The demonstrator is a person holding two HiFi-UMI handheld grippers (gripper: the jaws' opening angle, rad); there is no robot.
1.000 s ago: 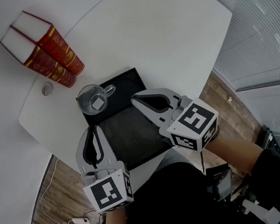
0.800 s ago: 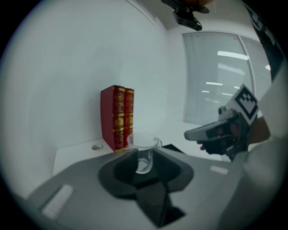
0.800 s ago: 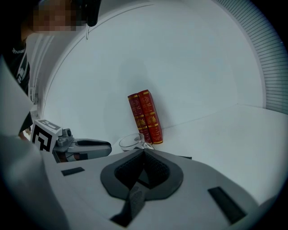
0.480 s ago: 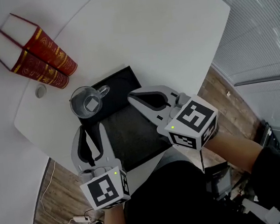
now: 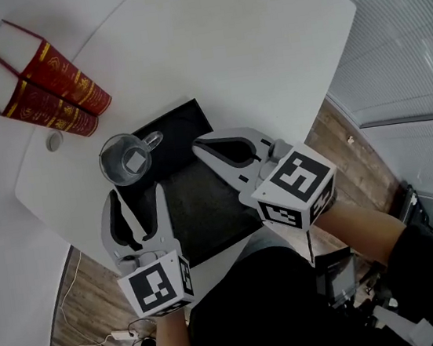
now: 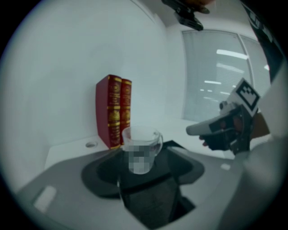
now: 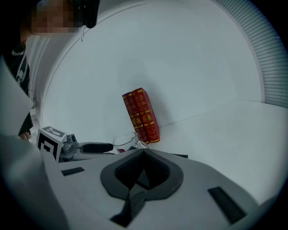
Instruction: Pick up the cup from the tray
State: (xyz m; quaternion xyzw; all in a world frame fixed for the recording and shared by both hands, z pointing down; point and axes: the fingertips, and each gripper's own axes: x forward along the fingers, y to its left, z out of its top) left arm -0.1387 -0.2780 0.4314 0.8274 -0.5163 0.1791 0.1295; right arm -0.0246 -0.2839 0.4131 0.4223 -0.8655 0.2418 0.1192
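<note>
A clear glass cup [image 5: 126, 158] with a handle stands upright in the far left corner of the black tray [image 5: 197, 206]. My left gripper [image 5: 135, 196] is just short of the cup and its jaws have just been opening. They stand wide apart with nothing between them. In the left gripper view the cup [image 6: 141, 143] sits straight ahead of the gap between the jaws, on the tray [image 6: 148, 197]. My right gripper [image 5: 198, 144] hangs shut over the tray's right side, empty. In the right gripper view the cup [image 7: 126, 142] shows past its closed tips [image 7: 144, 151].
Two red books [image 5: 38, 81] lie on the white table [image 5: 224, 48] beyond the cup, with a small round cap [image 5: 54, 141] beside them. The tray lies at the table's near edge. Wooden floor with cables [image 5: 88, 335] is below left. A window with blinds [image 5: 405, 40] is at right.
The left gripper's jaws have gone from shut to wide apart, and it has shifted a little toward the cup. The cup and the right gripper have stayed put.
</note>
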